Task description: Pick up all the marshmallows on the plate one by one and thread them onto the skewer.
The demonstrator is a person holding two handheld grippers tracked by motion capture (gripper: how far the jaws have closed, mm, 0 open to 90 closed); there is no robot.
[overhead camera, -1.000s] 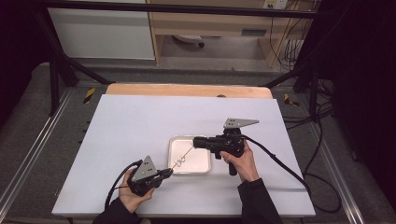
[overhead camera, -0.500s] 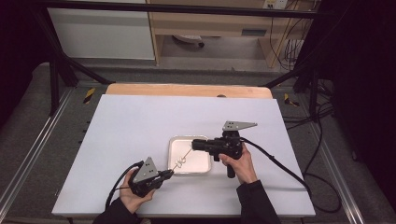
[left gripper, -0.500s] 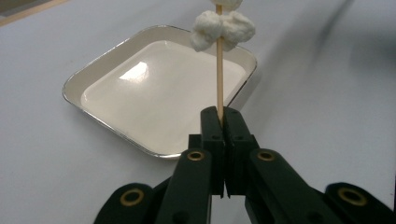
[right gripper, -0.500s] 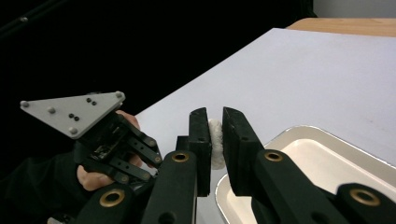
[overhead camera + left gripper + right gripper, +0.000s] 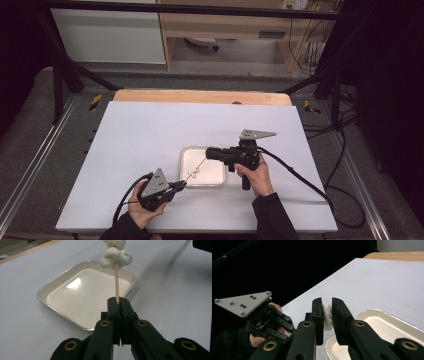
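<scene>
Left tongs [image 5: 119, 305] pinch skewer [image 5: 116, 281], marshmallows [image 5: 115, 257] above tray [image 5: 62, 285]. Right tongs [image 5: 327, 312] clamp white piece [image 5: 326, 315], probably marshmallow. High view: bare tabletop [image 5: 150, 135] around tray.

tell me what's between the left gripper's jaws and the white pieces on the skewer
Only bare wooden skewer runs from the left gripper up to the white pieces, above the tray, in the left gripper view.

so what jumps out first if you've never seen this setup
A thin wooden skewer threaded with white marshmallow pieces is clamped in the left gripper, just above a white tray near the table's front middle. The right gripper comes in from the other side, its jaws around one white piece.
</scene>
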